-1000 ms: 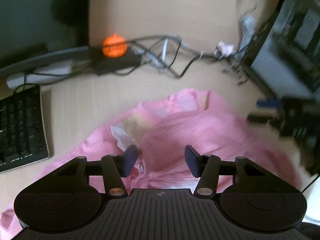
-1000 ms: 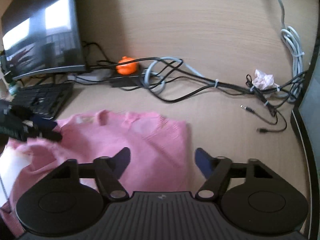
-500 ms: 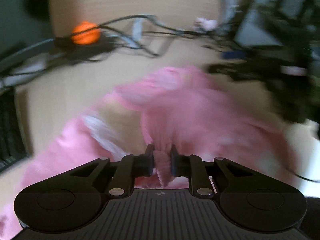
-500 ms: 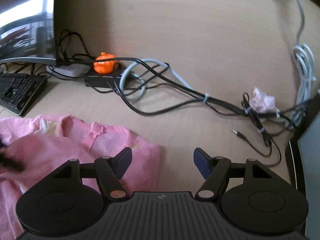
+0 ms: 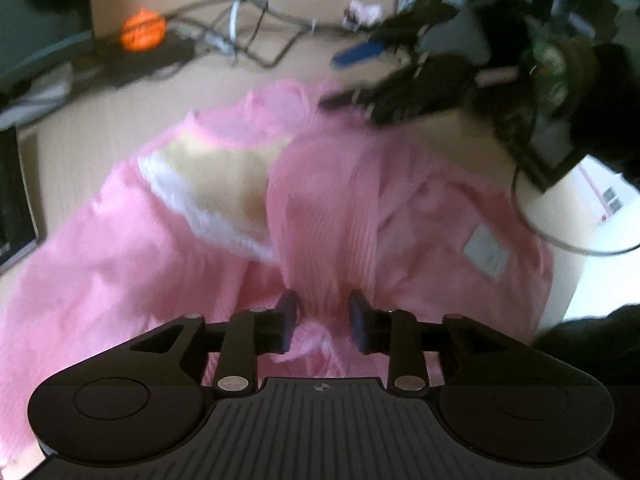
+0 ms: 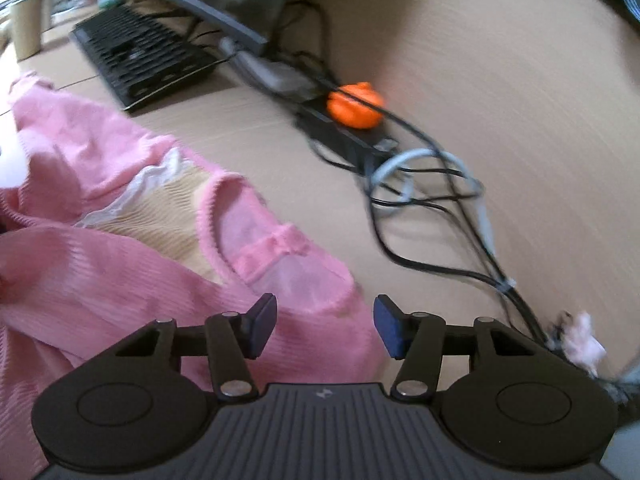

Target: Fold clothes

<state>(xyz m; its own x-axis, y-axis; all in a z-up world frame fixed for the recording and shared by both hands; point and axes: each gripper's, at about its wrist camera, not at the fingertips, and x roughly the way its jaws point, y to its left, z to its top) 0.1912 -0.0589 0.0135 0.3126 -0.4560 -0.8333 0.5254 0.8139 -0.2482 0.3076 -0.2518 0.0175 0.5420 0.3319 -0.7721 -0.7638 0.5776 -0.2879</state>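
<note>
both grippers hover over the pink garment point(image 5: 168, 240) near the orange pumpkin point(image 6: 354, 105). left gripper point(image 5: 323, 316): jaws just reopened, a bunched fold between them, pads off it. right gripper point(image 6: 325, 326) (jaws narrowing, nothing pinched) straddles the hem. only the right view shows the keyboard point(image 6: 140, 60).

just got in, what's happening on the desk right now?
A person is folding a pink garment on a desk, with a hand-held gripper in each hand. The left hand-held gripper has a bunched ridge of the fabric between its fingers; its jaws have just been opening, and blur hides whether the pads press on it. The right hand-held gripper sits over the garment's edge near the neckline, jaws just closing, not yet pinching. Cables and a keyboard lie behind.
</note>
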